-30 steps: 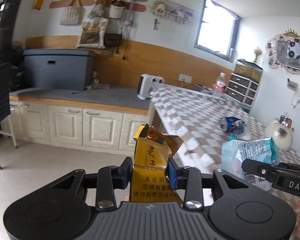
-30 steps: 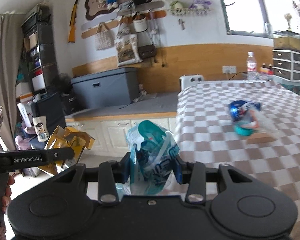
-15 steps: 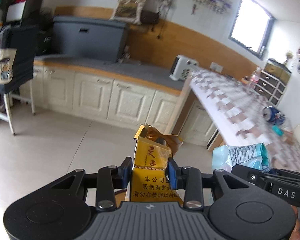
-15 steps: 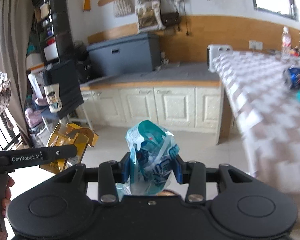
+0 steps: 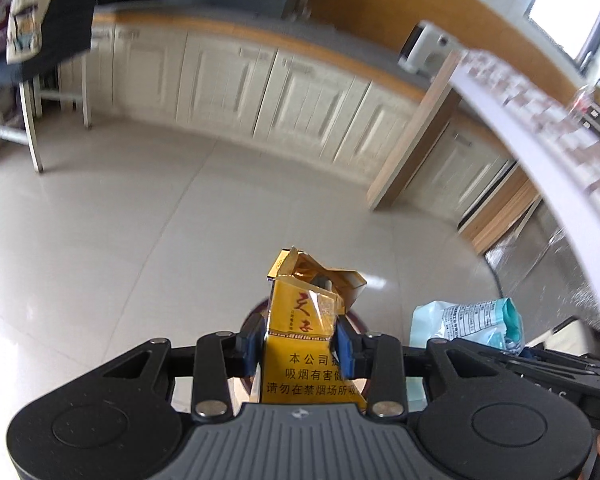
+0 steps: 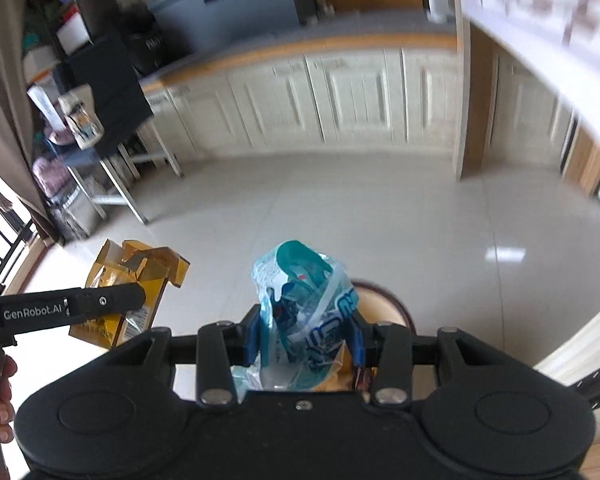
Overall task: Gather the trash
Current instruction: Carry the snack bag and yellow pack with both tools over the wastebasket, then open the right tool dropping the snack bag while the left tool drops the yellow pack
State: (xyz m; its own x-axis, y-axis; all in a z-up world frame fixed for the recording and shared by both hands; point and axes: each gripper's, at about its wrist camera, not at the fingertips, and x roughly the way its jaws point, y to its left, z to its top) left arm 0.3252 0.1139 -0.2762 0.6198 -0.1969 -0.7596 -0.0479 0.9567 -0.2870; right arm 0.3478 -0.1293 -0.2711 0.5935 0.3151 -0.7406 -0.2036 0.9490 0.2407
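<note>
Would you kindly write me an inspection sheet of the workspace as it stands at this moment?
Surface: glossy pale floor tiles; checked tablecloth at the right edge.
Job's things: torn yellow cigarette pack; teal snack bag; round brown-rimmed bin on the floor behind the bag.
Clutter: bags and boxes around a metal-legged chair.
Grippers: left claw shut on the pack; right claw shut on the bag.
Cables: nothing seen.
Surroundings: cream cabinets, grey box, white appliance, window.

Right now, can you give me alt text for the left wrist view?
The left tool grips a torn yellow cigarette pack above a glossy tiled floor. To its right, a pale blue snack bag sits in the other tool; blurred cream cabinets stand behind.
</note>
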